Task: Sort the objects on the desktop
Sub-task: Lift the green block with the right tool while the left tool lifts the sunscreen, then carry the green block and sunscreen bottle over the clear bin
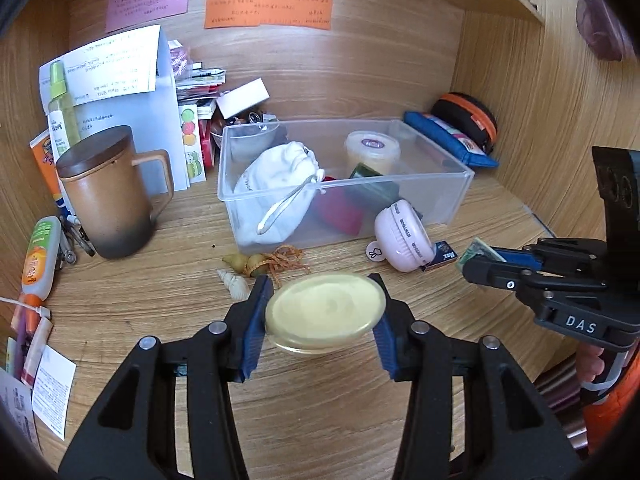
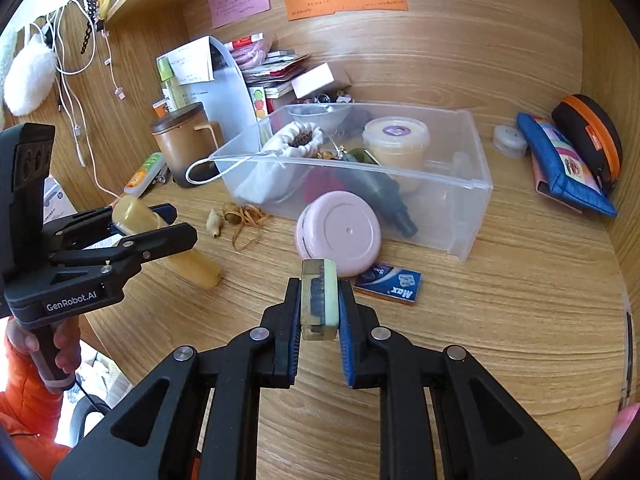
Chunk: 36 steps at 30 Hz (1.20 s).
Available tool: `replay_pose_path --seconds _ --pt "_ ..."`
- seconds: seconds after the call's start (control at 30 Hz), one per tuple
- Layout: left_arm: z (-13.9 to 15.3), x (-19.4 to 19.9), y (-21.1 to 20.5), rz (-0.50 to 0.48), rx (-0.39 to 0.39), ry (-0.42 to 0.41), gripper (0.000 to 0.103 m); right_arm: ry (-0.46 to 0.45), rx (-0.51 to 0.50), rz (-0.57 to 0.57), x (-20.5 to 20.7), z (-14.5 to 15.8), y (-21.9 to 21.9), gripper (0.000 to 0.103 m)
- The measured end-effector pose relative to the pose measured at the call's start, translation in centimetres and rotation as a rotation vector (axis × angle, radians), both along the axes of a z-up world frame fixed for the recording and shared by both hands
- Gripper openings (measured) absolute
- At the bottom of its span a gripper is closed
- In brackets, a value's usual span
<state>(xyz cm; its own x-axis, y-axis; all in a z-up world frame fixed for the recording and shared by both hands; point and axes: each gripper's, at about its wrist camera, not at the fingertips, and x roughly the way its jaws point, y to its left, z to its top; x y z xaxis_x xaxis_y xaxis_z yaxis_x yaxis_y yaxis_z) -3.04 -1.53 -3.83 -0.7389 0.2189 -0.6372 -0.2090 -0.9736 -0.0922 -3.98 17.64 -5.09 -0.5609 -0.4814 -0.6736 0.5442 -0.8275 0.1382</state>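
Note:
My left gripper (image 1: 320,312) is shut on a yellow plastic jar (image 1: 325,311), held above the desk in front of the clear plastic bin (image 1: 440,178). In the right wrist view the jar (image 2: 138,216) shows in the left gripper (image 2: 176,224) at the left. My right gripper (image 2: 320,300) is shut on a small clear stapler (image 2: 319,300); in the left wrist view the stapler (image 1: 478,252) sticks out of the right gripper (image 1: 480,262). The bin (image 2: 472,200) holds a white drawstring pouch (image 1: 280,188), a lidded cup (image 1: 372,150) and a dark green bottle (image 2: 380,192).
A pink round brush (image 2: 340,234) and a blue staple box (image 2: 390,284) lie in front of the bin. Shells and orange string (image 1: 264,264) lie at the bin's left. A brown lidded mug (image 1: 108,196), papers and tubes stand left. Blue and black pouches (image 2: 572,160) lie right.

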Motion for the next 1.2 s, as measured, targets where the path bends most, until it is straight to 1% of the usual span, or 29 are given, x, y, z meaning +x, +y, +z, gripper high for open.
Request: replay_pose_path --seconds 0.1,0.23,0.47,0.67,0.83,0.93,1.2 --pt "0.4 0.2 -0.4 0.0 0.027 0.01 0.046 0.001 0.004 0.002 0.0 0.2 -0.5 0.015" --pt "1.5 0.5 -0.6 -0.001 0.039 0.041 0.046 0.01 0.004 -0.001 -0.2 0.6 -0.7 0.015" --pt "3.4 0.4 -1.0 -0.002 0.057 0.086 0.046 0.045 -0.003 -0.007 -0.6 2.2 -0.6 0.015" --pt "4.7 -0.3 -1.4 -0.001 0.074 0.106 0.046 0.079 0.007 -0.021 -1.6 3.6 -0.4 0.015" --pt "5.7 -1.5 -2.0 -0.005 0.102 0.111 0.046 0.103 0.007 -0.032 -2.6 4.8 0.0 0.015" --pt "6.2 -2.7 -2.6 -0.029 0.147 0.098 0.046 0.113 0.001 -0.036 -3.3 5.4 0.2 0.015" --pt "7.2 -6.4 -3.4 -0.01 0.14 0.088 0.046 0.115 -0.007 -0.022 -6.1 6.2 -0.6 0.015"
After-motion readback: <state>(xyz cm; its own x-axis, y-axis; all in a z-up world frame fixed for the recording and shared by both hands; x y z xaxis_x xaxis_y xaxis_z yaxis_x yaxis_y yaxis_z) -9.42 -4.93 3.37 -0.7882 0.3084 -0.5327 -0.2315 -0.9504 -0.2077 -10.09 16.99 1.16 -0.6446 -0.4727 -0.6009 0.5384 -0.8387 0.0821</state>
